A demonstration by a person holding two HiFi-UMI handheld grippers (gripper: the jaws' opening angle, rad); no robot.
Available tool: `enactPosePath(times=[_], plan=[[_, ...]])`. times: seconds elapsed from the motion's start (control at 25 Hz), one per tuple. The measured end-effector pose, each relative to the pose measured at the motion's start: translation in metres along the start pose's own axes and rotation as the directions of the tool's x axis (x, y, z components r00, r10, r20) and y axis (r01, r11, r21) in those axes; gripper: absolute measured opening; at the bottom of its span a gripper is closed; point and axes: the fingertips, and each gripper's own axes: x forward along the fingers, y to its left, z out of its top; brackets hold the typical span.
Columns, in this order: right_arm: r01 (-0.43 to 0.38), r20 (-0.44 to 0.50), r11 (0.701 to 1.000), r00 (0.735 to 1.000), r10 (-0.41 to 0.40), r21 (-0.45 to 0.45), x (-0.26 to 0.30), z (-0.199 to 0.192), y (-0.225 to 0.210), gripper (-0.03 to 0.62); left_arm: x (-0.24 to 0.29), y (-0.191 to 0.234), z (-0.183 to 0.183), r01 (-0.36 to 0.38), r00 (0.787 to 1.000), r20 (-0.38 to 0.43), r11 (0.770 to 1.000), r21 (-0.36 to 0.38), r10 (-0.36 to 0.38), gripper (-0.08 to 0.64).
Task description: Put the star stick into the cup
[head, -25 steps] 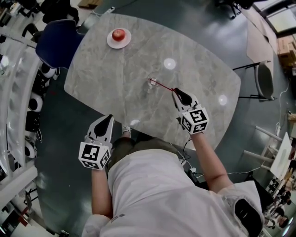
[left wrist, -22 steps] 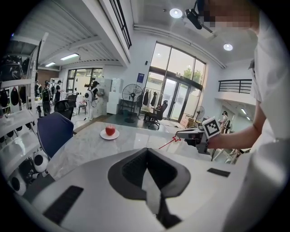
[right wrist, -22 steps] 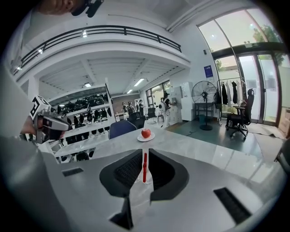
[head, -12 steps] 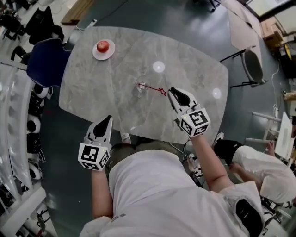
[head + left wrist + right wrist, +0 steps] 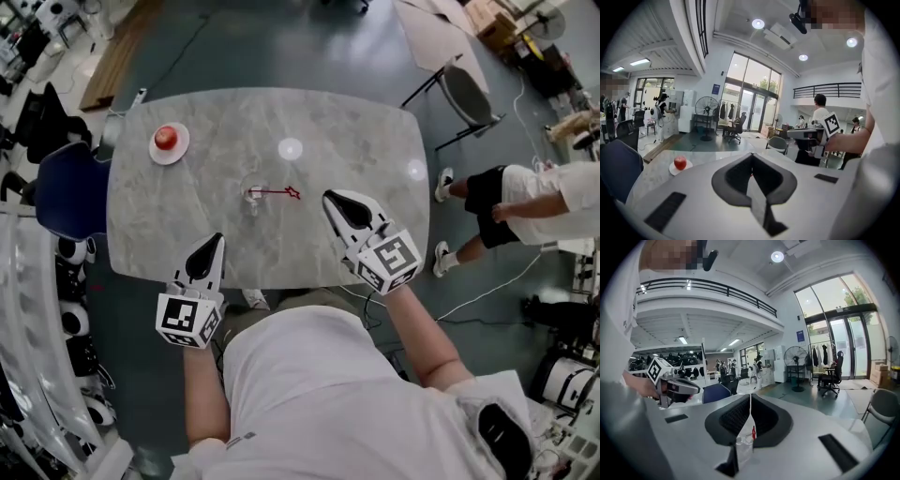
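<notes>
Apple (image 5: 166,137) on plate (image 5: 157,155) well apart from cup (image 5: 251,196) with star stick (image 5: 277,192); left gripper (image 5: 216,239), right gripper (image 5: 330,197) empty, jaws together.

Grey marble table (image 5: 356,141) w/ plate (image 5: 179,155) near far-left corner, clear cup (image 5: 251,195) mid-table.

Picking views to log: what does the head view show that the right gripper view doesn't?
Head view only: the apple on its plate, the right gripper from above, and a person beside the table.
Right gripper view only: a fan, a railed balcony, and its own jaws together with nothing between them.
Both: the cup, the star stick, the left gripper and the blue chair.
</notes>
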Motion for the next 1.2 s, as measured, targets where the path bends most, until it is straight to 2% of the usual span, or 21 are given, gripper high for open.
enactPosePath(times=[0.36, 0.6, 0.76, 1.04, 1.2], plan=[[0.1, 0.062, 0.995, 0.993, -0.099, -0.008, -0.048, 0.023, 0.014, 0.011, 0.023, -0.019, 0.041, 0.126, 0.989, 0.068, 0.989, 0.075, -0.131, 0.0], [0.167, 0.075, 0.986, 0.984, -0.164, -0.026, -0.068, 0.024, 0.02, 0.011, 0.035, -0.032, 0.061, 0.203, 0.972, 0.099, 0.973, 0.114, -0.214, -0.002], [0.212, 0.082, 0.977, 0.975, -0.209, -0.029, -0.077, 0.023, 0.021, 0.011, 0.043, -0.042, 0.073, 0.247, 0.958, 0.101, 0.953, 0.176, -0.267, -0.001], [0.288, 0.085, 0.957, 0.955, -0.283, -0.046, -0.089, 0.015, 0.022, 0.011, 0.045, -0.057, 0.082, 0.287, 0.941, 0.105, 0.924, 0.252, -0.321, -0.001], [0.326, 0.115, 0.944, 0.941, -0.318, -0.059, -0.092, 0.017, 0.021, 0.011, 0.044, -0.059, 0.083, 0.301, 0.936, 0.101, 0.916, 0.267, -0.337, 0.0]])
